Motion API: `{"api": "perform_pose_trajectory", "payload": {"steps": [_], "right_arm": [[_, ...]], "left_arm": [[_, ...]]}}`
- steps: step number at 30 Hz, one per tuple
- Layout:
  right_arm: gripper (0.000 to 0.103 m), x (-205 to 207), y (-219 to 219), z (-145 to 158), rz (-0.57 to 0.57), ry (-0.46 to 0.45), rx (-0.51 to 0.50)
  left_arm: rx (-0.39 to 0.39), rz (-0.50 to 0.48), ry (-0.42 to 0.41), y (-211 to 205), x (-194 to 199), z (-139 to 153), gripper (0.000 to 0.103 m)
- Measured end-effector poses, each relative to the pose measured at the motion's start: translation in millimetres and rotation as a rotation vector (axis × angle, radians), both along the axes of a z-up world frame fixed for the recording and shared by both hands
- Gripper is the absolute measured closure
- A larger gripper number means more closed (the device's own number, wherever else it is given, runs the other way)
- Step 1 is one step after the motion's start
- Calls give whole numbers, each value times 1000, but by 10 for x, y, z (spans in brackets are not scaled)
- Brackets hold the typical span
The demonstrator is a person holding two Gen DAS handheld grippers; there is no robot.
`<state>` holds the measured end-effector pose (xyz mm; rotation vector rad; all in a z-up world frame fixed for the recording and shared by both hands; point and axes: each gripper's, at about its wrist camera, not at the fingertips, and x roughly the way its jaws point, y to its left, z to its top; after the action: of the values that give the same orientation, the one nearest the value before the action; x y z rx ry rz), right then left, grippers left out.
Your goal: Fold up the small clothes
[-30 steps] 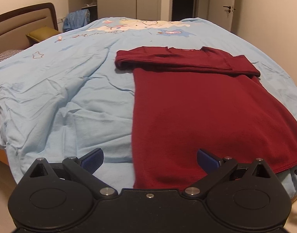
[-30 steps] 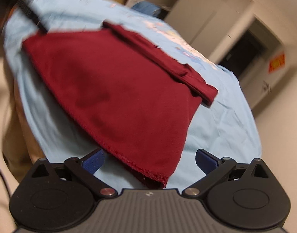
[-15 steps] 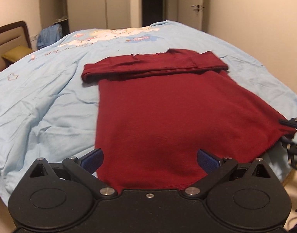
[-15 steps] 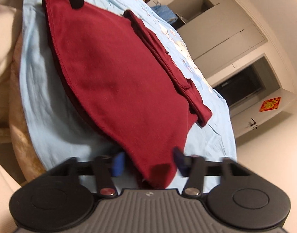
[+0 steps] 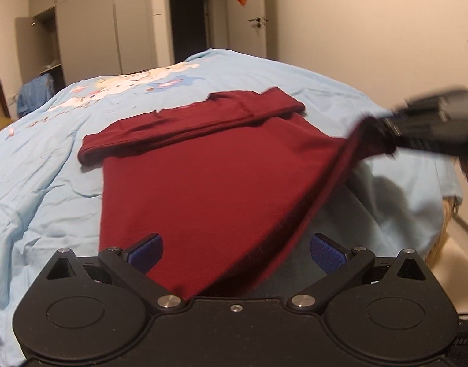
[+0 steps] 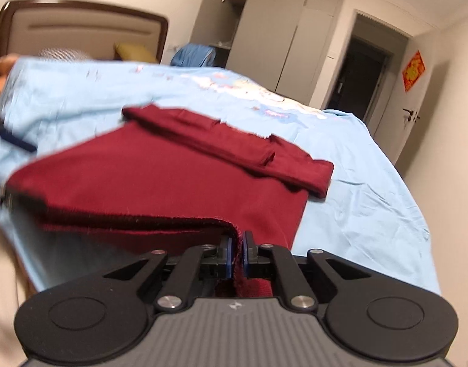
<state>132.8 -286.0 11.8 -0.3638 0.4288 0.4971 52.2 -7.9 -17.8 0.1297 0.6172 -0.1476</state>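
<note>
The shirt (image 5: 197, 183) is spread on the bed (image 5: 50, 165), sleeves folded across its far end. Its near hem corner is pinched in the closed right gripper (image 6: 237, 255) and raised, apparently to start a fold. The left gripper (image 5: 235, 252) is held open around the other hem corner, ungripped.

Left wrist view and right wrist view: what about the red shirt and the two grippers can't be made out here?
- Left wrist view: the right gripper is motion-blurred where it holds the red shirt, hiding its jaws.
- Left wrist view: the shirt's near hem is hidden behind the left gripper, whose jaws stand open.
- Right wrist view: the left gripper is a blurred streak cut off by the edge.
- Right wrist view: the pinched hem drops behind the right gripper's body.
</note>
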Motion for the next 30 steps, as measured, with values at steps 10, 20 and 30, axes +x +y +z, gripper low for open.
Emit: {"api": "perform_pose_trajectory", "payload": {"steps": [10, 20, 30], "right_arm": [[97, 510, -25, 157, -67, 64, 153], [97, 787, -70, 70, -123, 122, 216], [97, 610, -54, 77, -115, 76, 168]], "left_arm": [[188, 76, 20, 9, 121, -233, 4], [261, 224, -29, 381, 101, -286, 34], [308, 170, -197, 429, -81, -132, 74]]}}
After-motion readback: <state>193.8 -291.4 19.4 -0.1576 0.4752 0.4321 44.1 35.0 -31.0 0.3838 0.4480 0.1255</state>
